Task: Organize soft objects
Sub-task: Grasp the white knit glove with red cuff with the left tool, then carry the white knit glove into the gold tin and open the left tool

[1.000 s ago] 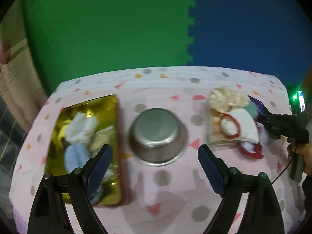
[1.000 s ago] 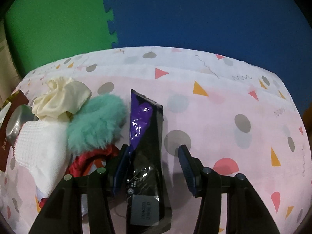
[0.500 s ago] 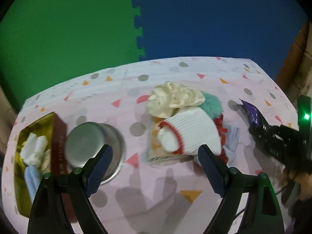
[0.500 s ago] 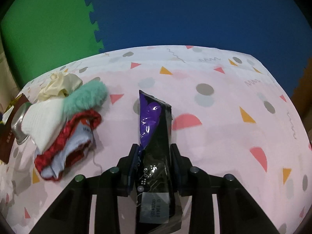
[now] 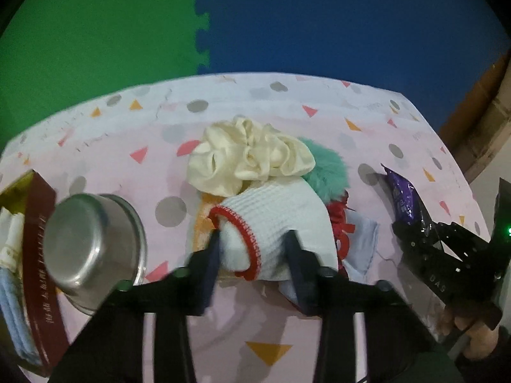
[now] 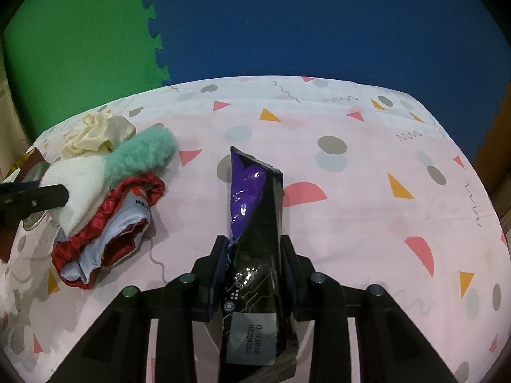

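White knit sock [image 5: 281, 223] now sits pinched in your left gripper [image 5: 252, 252], whose jaws have just closed, while your right gripper [image 6: 254, 265] stays clamped on the black-and-purple pouch [image 6: 255, 217], so lifting comes next.

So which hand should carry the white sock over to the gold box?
Left. The left gripper is already pinched on the white sock, nearer the gold box; the right gripper holds the black packet.

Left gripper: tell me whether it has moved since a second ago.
Yes. The left gripper swung from framing the steel bowl rightward to the white sock, and its jaws have just been closing on it.
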`<state>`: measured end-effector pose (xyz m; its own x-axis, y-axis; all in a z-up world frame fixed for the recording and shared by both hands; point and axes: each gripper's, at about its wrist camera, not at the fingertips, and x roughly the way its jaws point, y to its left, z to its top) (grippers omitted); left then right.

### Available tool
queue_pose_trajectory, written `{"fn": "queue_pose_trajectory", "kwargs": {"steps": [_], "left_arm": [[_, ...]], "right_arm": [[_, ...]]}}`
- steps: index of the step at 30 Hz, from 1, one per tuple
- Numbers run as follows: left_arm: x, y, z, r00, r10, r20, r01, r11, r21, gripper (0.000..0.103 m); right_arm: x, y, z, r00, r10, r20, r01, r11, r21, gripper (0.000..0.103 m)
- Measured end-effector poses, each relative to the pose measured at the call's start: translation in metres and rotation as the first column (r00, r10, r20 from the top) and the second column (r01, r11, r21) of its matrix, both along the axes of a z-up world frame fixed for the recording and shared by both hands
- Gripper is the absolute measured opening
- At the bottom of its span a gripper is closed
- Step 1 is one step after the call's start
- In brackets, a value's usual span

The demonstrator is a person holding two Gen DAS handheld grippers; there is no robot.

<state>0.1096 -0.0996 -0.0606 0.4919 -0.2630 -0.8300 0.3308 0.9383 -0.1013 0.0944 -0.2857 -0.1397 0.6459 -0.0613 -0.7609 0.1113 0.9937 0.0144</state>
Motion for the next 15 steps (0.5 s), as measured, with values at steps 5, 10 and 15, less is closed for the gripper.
{"fn": "queue_pose_trajectory", "kwargs": {"steps": [5, 10, 15], "left_arm": [[-0.015, 0.000, 0.015, 1.000, -0.029, 0.012, 0.030, 0.999, -0.012, 0.014], [-0.032, 0.012, 0.028, 0.999, -0.040, 0.014, 0.040, 0.998, -0.040, 0.014], [-0.047, 0.027, 0.042, 0.999, -0.048, 0.013, 0.049, 0.995, -0.081, 0.014]], "right_arm": [[0.000, 0.000, 0.000, 1.000, -0.001, 0.001, 0.001, 1.000, 0.000, 0.032], [0.000, 0.001, 0.000, 1.000, 0.000, 0.001, 0.000, 1.000, 0.000, 0.032], [0.000, 0.001, 0.000, 1.000, 0.000, 0.001, 0.000, 1.000, 0.002, 0.032]]}}
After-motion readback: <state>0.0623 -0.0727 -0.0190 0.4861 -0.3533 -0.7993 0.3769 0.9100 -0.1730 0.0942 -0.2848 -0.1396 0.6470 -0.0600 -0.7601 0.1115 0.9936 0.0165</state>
